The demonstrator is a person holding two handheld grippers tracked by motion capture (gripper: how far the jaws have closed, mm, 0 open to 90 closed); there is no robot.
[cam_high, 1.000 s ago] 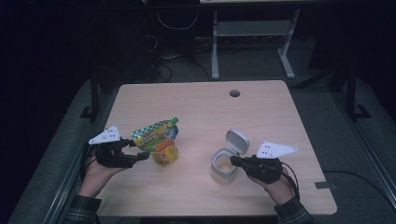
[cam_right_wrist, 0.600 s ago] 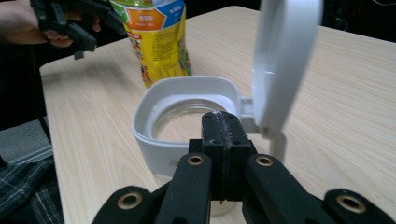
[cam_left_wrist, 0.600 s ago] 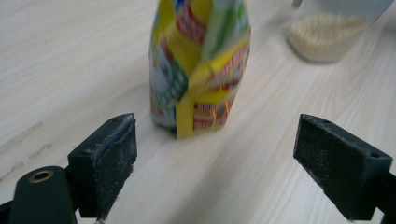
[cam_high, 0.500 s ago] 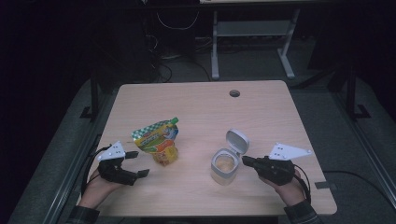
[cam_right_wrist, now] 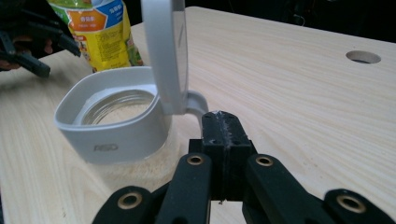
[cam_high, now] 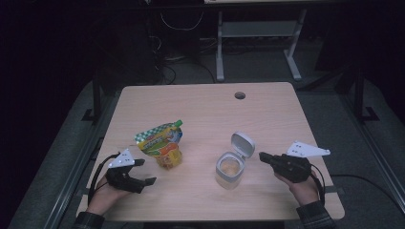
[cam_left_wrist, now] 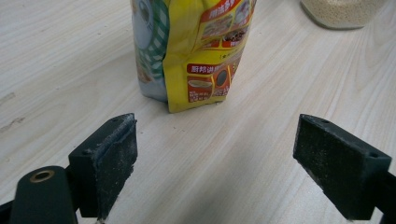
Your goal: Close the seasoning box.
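A yellow and green pouch stands upright on the wooden desk, and everything else is easiest placed from it. The left claw sits just toward the person's side of the pouch and a little to its left, apart from it, with the jaws spread wide; in the left gripper view the pouch stands between and beyond the two black pads, touching neither. To the right of the pouch, with bare wood between them, stands a glass jar with a grey collar and a hinged grey lid flipped up behind its mouth. The jar holds something pale and grainy, though the high view is too dim to say what. Farther right of the pouch, past the jar, the right claw points at the jar with its jaws pressed together on nothing; in the right gripper view the closed tip lies just beside the lid's hinge, and contact cannot be told. A round cable hole lies well behind the pouch, toward the desk's far edge.
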